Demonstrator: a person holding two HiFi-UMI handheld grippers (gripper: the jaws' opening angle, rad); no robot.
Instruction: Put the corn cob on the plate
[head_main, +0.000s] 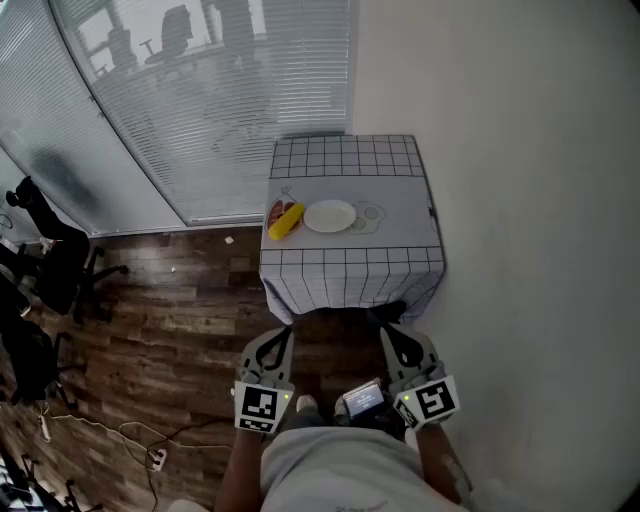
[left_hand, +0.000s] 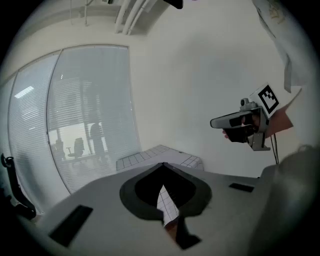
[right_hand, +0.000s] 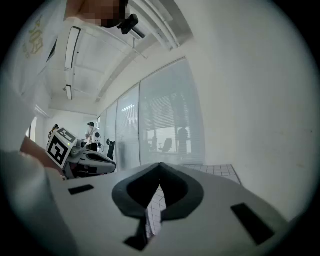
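Yellow corn cob (head_main: 285, 221) lies beside the round white plate (head_main: 329, 216), well ahead. Our left gripper (head_main: 272, 348) and right gripper (head_main: 397, 346) sit closed, empty; we must approach, then open.

Table (head_main: 350, 165) with corn cob (head_main: 285, 222), plate (head_main: 329, 216)

Yellow corn cob (head_main: 285, 222) lying on tablecloth, just left of empty white plate (head_main: 330, 216) (round, upright)

Ahead of me the table (head_main: 350, 160) stands against the wall (head_main: 520, 200) on its right. On it, the corn cob (head_main: 285, 222) lies just left of the plate (head_main: 330, 216). The blinds (head_main: 200, 100) run behind and left.
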